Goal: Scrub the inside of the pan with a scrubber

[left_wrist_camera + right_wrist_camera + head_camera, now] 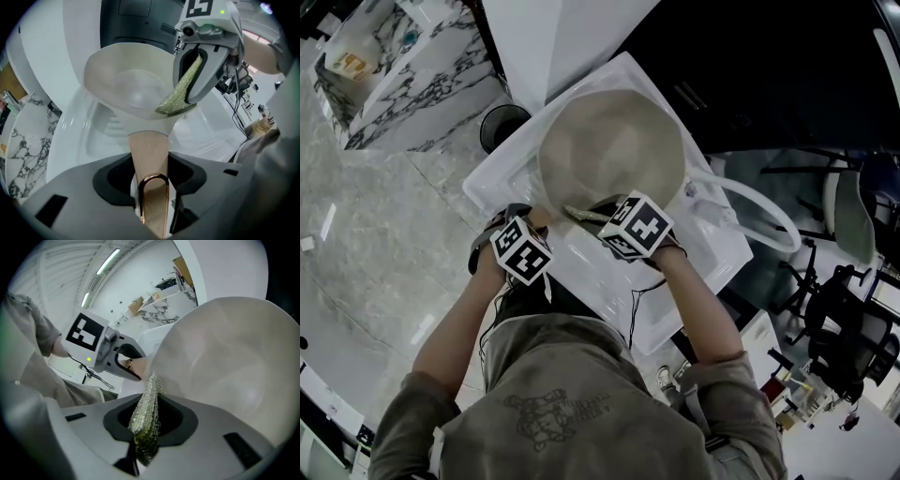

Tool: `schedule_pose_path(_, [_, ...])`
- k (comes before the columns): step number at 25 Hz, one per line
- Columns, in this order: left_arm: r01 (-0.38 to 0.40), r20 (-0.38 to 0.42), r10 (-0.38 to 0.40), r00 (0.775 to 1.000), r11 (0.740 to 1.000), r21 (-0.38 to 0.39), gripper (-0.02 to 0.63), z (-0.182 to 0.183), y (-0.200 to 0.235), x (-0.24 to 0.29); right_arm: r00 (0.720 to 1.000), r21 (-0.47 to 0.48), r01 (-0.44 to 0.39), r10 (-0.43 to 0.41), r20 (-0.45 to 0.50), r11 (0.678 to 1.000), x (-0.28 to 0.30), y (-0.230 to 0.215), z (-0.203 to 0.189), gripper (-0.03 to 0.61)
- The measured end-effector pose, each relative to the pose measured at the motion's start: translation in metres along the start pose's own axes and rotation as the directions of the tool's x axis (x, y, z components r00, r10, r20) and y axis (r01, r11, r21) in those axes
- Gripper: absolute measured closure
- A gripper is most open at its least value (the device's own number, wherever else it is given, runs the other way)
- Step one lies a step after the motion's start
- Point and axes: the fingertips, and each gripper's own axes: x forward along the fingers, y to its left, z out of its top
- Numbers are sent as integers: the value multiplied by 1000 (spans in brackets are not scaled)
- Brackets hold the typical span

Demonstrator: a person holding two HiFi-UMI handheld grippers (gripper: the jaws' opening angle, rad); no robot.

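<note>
**Colleague:** Where is the pan, and who is holding it?

**Me:** The pan point(614, 155) hangs over the white sink point(581, 262), tilted, with its pale inside open to my right side. My left gripper point(151, 185) is clenched on its wooden handle point(149, 154), and the copper hanging loop sits just between the jaws.

**Colleague:** And the scrubber?

**Me:** My right gripper point(146, 427) grasps the scrubber point(147, 404), a greenish mesh pad, by its lower end. The free end points at the near rim of the pan, close to the handle. I cannot tell if it touches the rim.

**Colleague:** So which step is this?

**Me:** I judge we are at the beginning of the scrubbing, or between two strokes. The pad is at the edge and not down on the bottom. Next I must bring it over the rim, press it flat on the inside and rub. Meanwhile the left gripper must keep the handle firm, so the pan does not turn.

**Colleague:** Please count the things.

**Me:** One pan, one scrubber, one sink, two grippers. Beside the sink stands also one dark round bin point(502, 127).
</note>
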Motion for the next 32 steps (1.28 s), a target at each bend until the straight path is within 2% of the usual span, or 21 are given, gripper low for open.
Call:
schedule_pose_path(2, [2, 0, -2, 1000, 1000, 0, 407, 0, -1, 0, 999, 1, -46, 46, 25, 999, -10, 10, 6, 506])
schedule_pose_path(4, [3, -1, -3, 1000, 1000, 2, 407, 0, -1, 0, 997, -20, -22, 23, 67, 1000, -24, 10, 18, 506])
schedule_pose_path(6, [4, 0, -4, 1000, 1000, 2, 407, -1, 0, 0, 989, -80, 106, -96, 116, 991, -41, -1, 37, 506])
schedule_pose_path(7, [5, 2, -5, 1000, 1000, 1, 407, -1, 0, 0, 972, -126, 208, -190, 141, 970, -50, -10, 48, 505])
schedule_pose_path(8, [4, 5, -4, 1000, 1000, 0, 405, -1, 0, 0, 940, -182, 327, -299, 167, 927, -60, -22, 59, 505])
schedule_pose_path(9, [3, 6, -3, 1000, 1000, -1, 407, -1, 1, 0, 890, -245, 451, -412, 193, 859, -70, -35, 69, 505])
schedule_pose_path(11, [0, 6, 0, 1000, 1000, -2, 407, -1, 1, 0, 761, -368, 646, -603, 241, 669, -86, -60, 86, 505])
schedule_pose_path(13, [1, 5, -1, 1000, 1000, -1, 407, -1, 1, 0, 635, -456, 749, -716, 289, 480, -95, -79, 100, 505])
schedule_pose_path(15, [1, 4, -1, 1000, 1000, 0, 407, -1, 1, 0, 536, -515, 792, -778, 330, 327, -97, -94, 111, 505])
schedule_pose_path(17, [2, 4, -2, 1000, 1000, -1, 407, 0, 1, 0, 466, -556, 803, -809, 359, 216, -93, -107, 117, 505])
schedule_pose_path(19, [3, 5, -3, 1000, 1000, -1, 407, 0, 2, -1, 420, -575, 805, -827, 374, 149, -88, -120, 121, 505])
schedule_pose_path(22, [6, 7, -6, 1000, 1000, -3, 407, -1, 1, -1, 372, -583, 806, -851, 370, 99, -82, -135, 118, 505])
schedule_pose_path(27, [9, 10, -9, 1000, 1000, -4, 407, -1, 1, -1, 316, -609, 790, -897, 308, 70, -84, -157, 93, 505])
schedule_pose_path(29, [10, 8, -10, 1000, 1000, -2, 407, 0, 0, -1, 311, -624, 778, -910, 273, 79, -84, -163, 80, 505])
schedule_pose_path(32, [12, 7, -12, 1000, 1000, -2, 407, 0, -1, -1, 326, -630, 765, -924, 200, 133, -85, -169, 60, 505])
